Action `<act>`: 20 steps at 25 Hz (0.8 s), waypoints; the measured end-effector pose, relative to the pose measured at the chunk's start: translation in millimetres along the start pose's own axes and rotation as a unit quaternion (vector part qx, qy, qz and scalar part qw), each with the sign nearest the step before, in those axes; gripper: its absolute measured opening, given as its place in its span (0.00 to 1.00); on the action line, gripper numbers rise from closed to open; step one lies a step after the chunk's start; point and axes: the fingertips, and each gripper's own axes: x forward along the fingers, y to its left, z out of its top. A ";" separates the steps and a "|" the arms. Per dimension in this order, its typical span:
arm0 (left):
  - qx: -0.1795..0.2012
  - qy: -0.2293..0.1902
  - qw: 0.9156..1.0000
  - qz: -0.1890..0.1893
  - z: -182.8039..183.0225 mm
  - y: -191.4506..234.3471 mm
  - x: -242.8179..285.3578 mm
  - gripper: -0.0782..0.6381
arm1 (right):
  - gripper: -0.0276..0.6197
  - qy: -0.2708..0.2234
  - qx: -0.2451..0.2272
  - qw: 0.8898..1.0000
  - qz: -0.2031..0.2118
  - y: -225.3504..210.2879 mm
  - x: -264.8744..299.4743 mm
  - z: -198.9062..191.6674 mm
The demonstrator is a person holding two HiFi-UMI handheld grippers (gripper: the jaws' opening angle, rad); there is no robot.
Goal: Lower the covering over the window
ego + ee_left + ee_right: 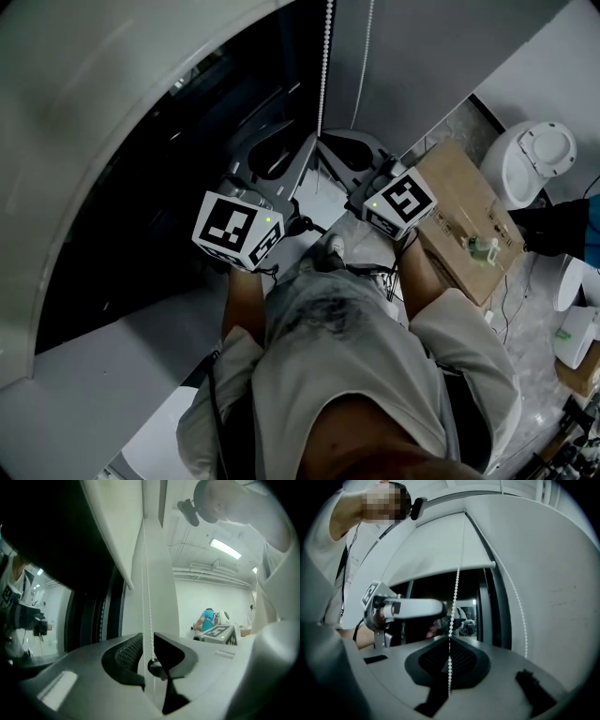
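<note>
1. A dark window (141, 187) fills the background. The roller blind (440, 550) covers only its top, and the bead chain (454, 592) hangs by the window's right side.
2. Your right gripper (450, 641) is clamped on the chain. Your left gripper (148, 641) stands narrowly apart with a strand loose between its jaws.
3. If you close the left on the wrong strand, the blind will probably rise or jam.

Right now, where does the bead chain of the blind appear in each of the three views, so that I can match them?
Head view: the bead chain is a vertical line at top centre.
Left gripper view: centre, passing through the open left claw.
Right gripper view: centre, pinched in the shut right claw.
Shared landmark: the dark window pane beside the chain.
</note>
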 end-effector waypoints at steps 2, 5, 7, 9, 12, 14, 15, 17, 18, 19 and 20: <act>0.015 -0.014 1.000 -0.003 17.0 -0.1 5.4 0.23 | 0.07 -0.002 0.000 1.000 0.000 1.1 0.4 0.6; 0.027 -0.035 0.999 -0.008 39.6 1.3 13.3 0.23 | 0.07 -0.004 0.004 1.000 0.002 4.3 1.9 -1.1; 0.030 -0.047 0.998 -0.013 50.8 2.3 18.9 0.23 | 0.07 0.000 0.002 1.000 0.007 7.1 3.5 -3.2; 0.035 -0.052 0.998 -0.017 58.5 1.6 24.7 0.23 | 0.07 0.008 -0.009 1.000 0.006 8.7 4.2 -4.3; 0.043 -0.055 0.997 -0.018 63.3 0.2 30.0 0.16 | 0.07 0.019 -0.012 1.000 -0.005 7.3 2.8 -5.0; 0.042 -0.058 0.997 -0.016 64.3 -0.1 29.9 0.12 | 0.07 0.024 -0.008 1.000 -0.011 5.1 2.5 -5.7; 0.040 -0.059 0.997 -0.013 64.5 0.2 29.3 0.12 | 0.07 0.024 -0.007 1.000 -0.011 4.3 2.6 -6.6; 0.040 -0.053 0.998 -0.010 61.1 1.6 28.6 0.12 | 0.07 0.023 -0.010 1.000 -0.008 4.3 3.4 -11.8; 0.041 -0.047 0.998 -0.010 57.0 1.6 28.7 0.12 | 0.07 0.024 -0.012 1.000 -0.007 4.9 3.9 -15.5; 0.040 -0.041 0.998 -0.011 52.0 1.0 28.8 0.12 | 0.07 0.027 -0.012 1.000 -0.006 5.4 3.8 -19.4; 0.037 -0.037 0.999 -0.013 46.6 0.1 28.7 0.12 | 0.07 0.031 -0.009 0.999 -0.007 5.7 3.0 -24.3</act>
